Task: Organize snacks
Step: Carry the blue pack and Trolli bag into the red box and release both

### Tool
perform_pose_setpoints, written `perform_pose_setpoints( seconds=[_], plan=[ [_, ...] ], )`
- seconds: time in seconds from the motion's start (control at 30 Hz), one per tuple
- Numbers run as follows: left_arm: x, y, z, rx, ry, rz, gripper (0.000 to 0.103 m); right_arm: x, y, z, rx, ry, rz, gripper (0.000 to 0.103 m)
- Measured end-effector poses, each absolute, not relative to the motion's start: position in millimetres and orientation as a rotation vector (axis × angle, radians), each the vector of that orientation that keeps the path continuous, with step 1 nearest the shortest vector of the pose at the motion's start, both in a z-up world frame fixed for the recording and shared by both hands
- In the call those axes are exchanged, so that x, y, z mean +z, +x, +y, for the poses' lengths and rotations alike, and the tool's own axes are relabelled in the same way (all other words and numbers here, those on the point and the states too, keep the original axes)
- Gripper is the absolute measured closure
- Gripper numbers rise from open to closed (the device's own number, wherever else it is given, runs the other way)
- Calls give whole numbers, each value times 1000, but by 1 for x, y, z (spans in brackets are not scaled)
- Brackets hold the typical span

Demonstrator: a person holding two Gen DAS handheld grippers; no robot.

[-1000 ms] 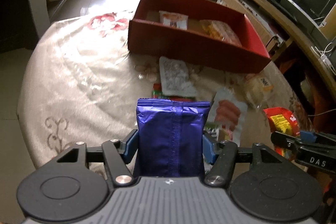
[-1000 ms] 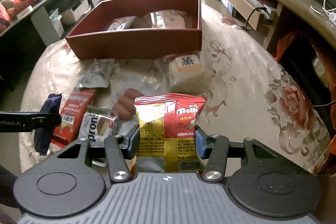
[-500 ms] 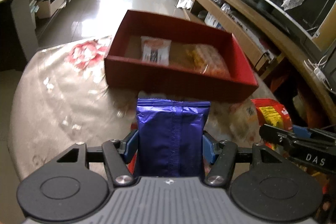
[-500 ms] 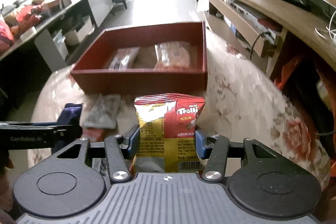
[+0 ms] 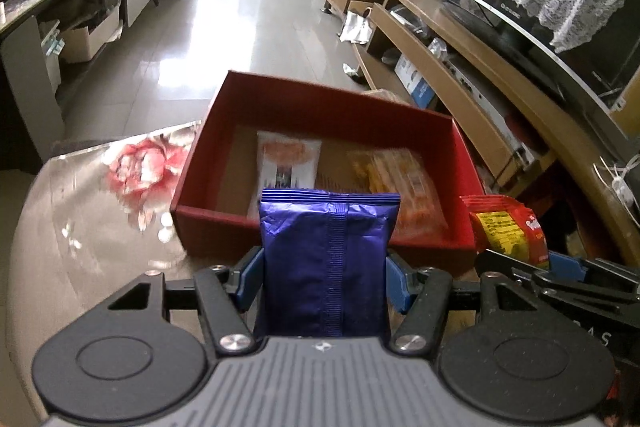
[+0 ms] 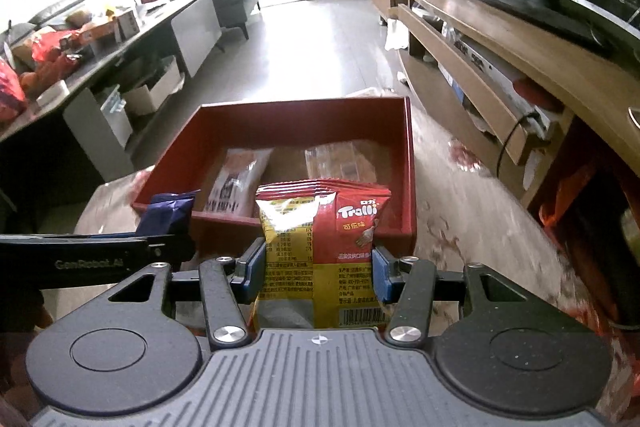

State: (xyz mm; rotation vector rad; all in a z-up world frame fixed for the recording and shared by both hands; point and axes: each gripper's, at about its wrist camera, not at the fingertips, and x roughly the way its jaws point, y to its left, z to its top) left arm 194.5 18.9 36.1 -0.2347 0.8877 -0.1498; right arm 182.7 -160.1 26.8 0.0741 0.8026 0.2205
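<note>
Purple foil packet: held upright, both blue pads of the left gripper pressing its sides. Red-and-yellow Trolli bag: clamped likewise in the right gripper, label facing the lens.

Red box: open-topped, at 12 o'clock from both claws, on the floral tablecloth. Contents: one white-and-orange packet at the left, one clear yellow-orange packet at the right.

Step in hand, as judged: carrying both snacks to the box. To do it well, clear the near wall before lowering, keep the two grippers apart so the packets do not collide, set each beside the packets already in the box, and open the jaws only once low inside.
</note>
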Motion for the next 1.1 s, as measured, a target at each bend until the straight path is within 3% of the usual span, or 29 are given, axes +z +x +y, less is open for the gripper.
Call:
perform_pose_setpoints(
  seconds=[1.1],
  plan=[
    [7,300,-1,-39,-164,914,38,-2,286,-151,172,44,843,44]
  ],
)
